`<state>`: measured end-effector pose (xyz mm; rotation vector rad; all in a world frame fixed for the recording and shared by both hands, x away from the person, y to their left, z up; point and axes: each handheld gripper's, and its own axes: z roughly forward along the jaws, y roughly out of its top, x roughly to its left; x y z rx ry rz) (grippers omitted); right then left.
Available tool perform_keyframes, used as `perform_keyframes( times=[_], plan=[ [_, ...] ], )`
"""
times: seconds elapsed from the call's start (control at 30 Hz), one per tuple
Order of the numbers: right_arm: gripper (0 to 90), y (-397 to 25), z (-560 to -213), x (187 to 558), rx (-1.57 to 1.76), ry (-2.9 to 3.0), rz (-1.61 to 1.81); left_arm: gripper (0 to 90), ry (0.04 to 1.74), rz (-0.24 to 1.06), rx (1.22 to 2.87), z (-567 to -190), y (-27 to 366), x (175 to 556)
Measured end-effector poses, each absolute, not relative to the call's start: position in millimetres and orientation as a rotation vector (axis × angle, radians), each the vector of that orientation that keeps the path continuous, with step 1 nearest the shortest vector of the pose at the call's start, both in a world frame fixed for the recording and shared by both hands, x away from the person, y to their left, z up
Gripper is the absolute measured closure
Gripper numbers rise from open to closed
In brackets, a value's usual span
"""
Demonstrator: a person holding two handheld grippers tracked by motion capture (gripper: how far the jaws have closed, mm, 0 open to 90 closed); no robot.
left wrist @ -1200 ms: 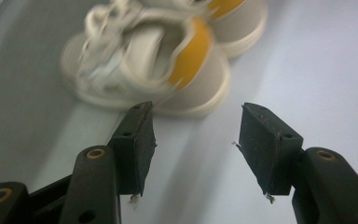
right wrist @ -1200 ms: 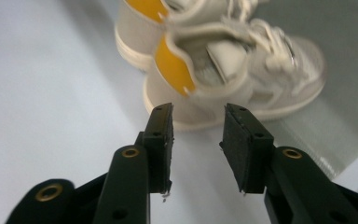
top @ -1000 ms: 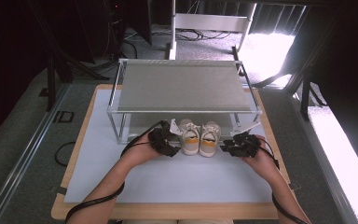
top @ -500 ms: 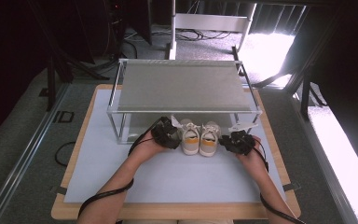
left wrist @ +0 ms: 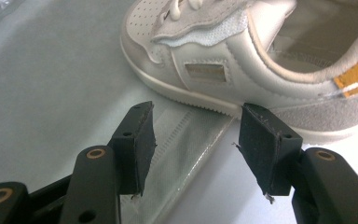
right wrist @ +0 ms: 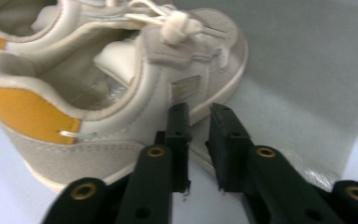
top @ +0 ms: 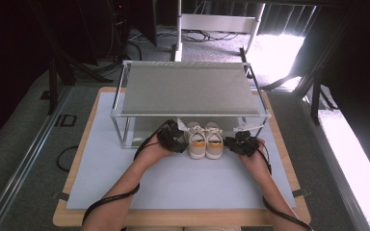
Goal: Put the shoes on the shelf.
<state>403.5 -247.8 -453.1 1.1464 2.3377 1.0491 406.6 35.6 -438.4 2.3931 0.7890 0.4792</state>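
Shoes (top: 205, 140), a pale pair with orange heel patches, sit side by side on the light mat (top: 125, 178) at the front edge of a metal-framed rack (top: 191, 91) in the high view. Their long axes run away from the person, toes under the rack, heels toward the near edge. The left gripper (top: 174, 136) is just beside the left shoe, the right gripper (top: 240, 143) just beside the right shoe, each held in a hand.

In the left gripper view, the left gripper (left wrist: 196, 140) has its jaws spread wide and holds nothing; the left shoe (left wrist: 242, 60) lies just beyond the tips, its heel at the right.

In the right gripper view, the right gripper (right wrist: 196, 140) shows a narrow gap between its jaws, with nothing gripped; the right shoe (right wrist: 112, 88) lies beside them, heel at the left, toe pointing away.
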Motion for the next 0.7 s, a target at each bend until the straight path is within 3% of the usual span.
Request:
perform_keyframes(
  times=[0.23, 0.53, 0.7],
  plan=[
    [64.1, -256, -451, 387, 1.086, 2.363, 1.017, 44.9, 0.793, 0.455, 2.402, -436, 44, 384],
    [63.9, -255, -437, 351, 1.051, 2.333, 1.13, 45.0, 0.745, 0.421, 2.333, -421, 32, 345],
    [68.1, -246, -437, 337, 1.047, 2.337, 1.177, 45.0, 0.716, 0.379, 2.321, -421, 22, 334]
  ],
)
